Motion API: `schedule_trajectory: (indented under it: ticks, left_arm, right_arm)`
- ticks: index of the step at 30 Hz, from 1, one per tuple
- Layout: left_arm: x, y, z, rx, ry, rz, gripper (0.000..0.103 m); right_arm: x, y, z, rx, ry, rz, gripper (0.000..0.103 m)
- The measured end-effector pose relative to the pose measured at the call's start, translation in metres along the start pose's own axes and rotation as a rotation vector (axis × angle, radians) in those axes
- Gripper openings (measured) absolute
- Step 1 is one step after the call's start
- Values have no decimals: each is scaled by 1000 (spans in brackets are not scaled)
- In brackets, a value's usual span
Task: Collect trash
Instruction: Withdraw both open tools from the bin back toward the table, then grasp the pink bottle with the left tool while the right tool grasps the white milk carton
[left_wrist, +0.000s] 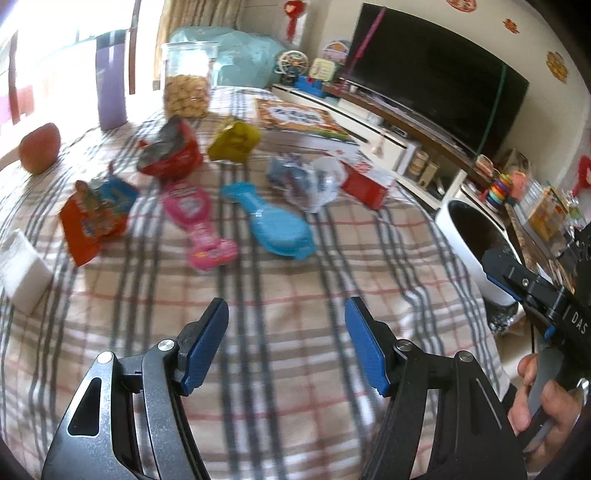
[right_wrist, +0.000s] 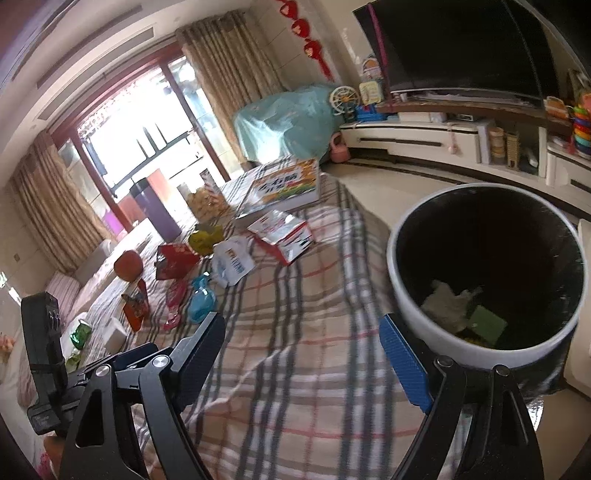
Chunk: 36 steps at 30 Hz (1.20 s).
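Snack wrappers lie scattered on the plaid tablecloth (left_wrist: 295, 314): a blue wrapper (left_wrist: 275, 225), a pink one (left_wrist: 199, 229), an orange-blue one (left_wrist: 94, 218), a red bag (left_wrist: 171, 151), a yellow one (left_wrist: 234, 142), a clear crumpled bag (left_wrist: 314, 181) and a red-white carton (left_wrist: 365, 181). My left gripper (left_wrist: 286, 343) is open and empty, short of the wrappers. My right gripper (right_wrist: 303, 354) is open and empty beside the white bin (right_wrist: 424, 314), which holds crumpled paper and a green scrap. The bin also shows in the left wrist view (left_wrist: 461, 236).
A cookie jar (left_wrist: 188, 79), a purple tumbler (left_wrist: 110, 81), an apple (left_wrist: 40, 147), a large printed box (left_wrist: 303, 125) and a white tissue box (left_wrist: 22, 273) stand on the table. A TV (left_wrist: 436, 74) on a low cabinet is at the right.
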<state>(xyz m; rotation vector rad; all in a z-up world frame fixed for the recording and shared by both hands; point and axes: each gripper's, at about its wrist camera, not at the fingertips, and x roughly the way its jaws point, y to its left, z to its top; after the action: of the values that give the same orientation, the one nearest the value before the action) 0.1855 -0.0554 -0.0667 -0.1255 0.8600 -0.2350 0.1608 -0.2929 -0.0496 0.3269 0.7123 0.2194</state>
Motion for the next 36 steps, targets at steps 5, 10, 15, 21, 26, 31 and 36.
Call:
schedule_trajectory:
  ticks: [5,10,15,21,26,31,36]
  left_arm:
    - [2,19,2,-33,4,33,67]
    - [10,34,8,-54,15,61,67]
    - [21,39,17,-55,27,87,67]
    - [35,45,30,-57,42,122,67]
    - [50,49,44,-66,60,137,67]
    - [59,51,50,-60,63,164,67]
    - [63,46,49,-17,53,195,66]
  right_arm:
    - [15,16,-2,-30,22,23,87]
    - [29,27,-1,-71,36,29,87]
    - [44,29,9,-101,45,16,87]
    - [71,27,25,-141,66,1,87]
    - [102,23,40,-161,97,-14,87]
    - [128,19,54,-169,125,-21,87]
    - [150,17,66,-185,145,-21,86]
